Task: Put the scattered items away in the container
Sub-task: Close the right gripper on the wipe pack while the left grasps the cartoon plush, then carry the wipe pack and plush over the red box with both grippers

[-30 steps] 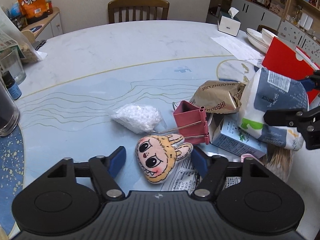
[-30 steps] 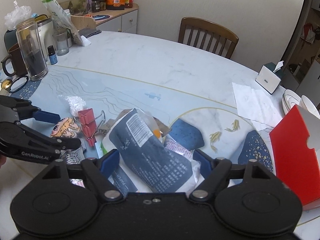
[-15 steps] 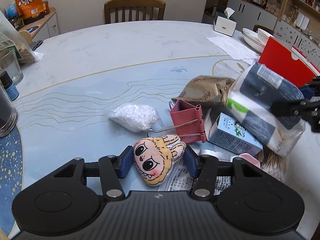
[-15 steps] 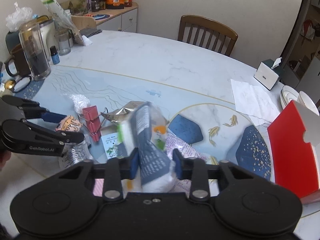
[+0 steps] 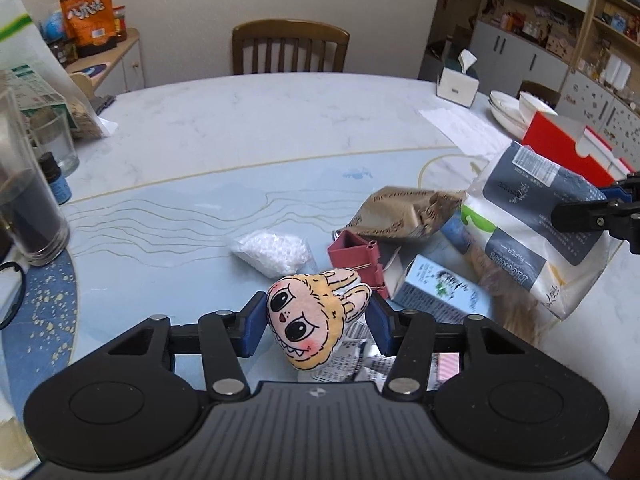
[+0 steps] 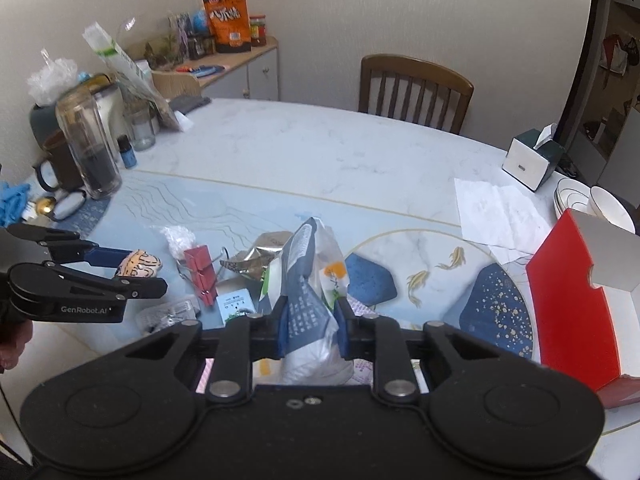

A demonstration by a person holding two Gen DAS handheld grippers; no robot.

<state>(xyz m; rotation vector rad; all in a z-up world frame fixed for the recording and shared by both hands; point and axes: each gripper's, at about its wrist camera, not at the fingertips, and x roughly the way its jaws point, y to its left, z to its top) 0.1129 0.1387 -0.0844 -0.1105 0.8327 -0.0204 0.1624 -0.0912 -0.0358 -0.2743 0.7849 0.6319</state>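
My left gripper [image 5: 316, 326] is shut on a small plush doll face [image 5: 314, 320] with yellow hair, lifted a little off the table; the doll [image 6: 138, 263] also shows in the right wrist view. My right gripper [image 6: 309, 330] is shut on a blue-and-white tissue pack [image 6: 310, 280], squeezed and raised above the pile; the same pack [image 5: 532, 224] hangs at the right in the left wrist view. On the table lie a red binder clip [image 5: 356, 252], a white bead bag [image 5: 274, 254], a brown foil packet [image 5: 404, 210] and a small blue carton [image 5: 436, 290]. The red and white box [image 6: 580, 296] stands open at the right.
A dark glass jar [image 5: 28, 216], a small blue bottle [image 5: 60, 180] and a glass [image 5: 56, 146] crowd the left edge. A tissue box [image 6: 530, 160], a sheet of paper [image 6: 500, 208] and bowls [image 6: 596, 200] sit at the far right. A wooden chair [image 5: 290, 46] stands behind the table.
Both grippers closed, the left on the plush doll and the right on the tissue pack, and both have lifted their loads up off the pile.
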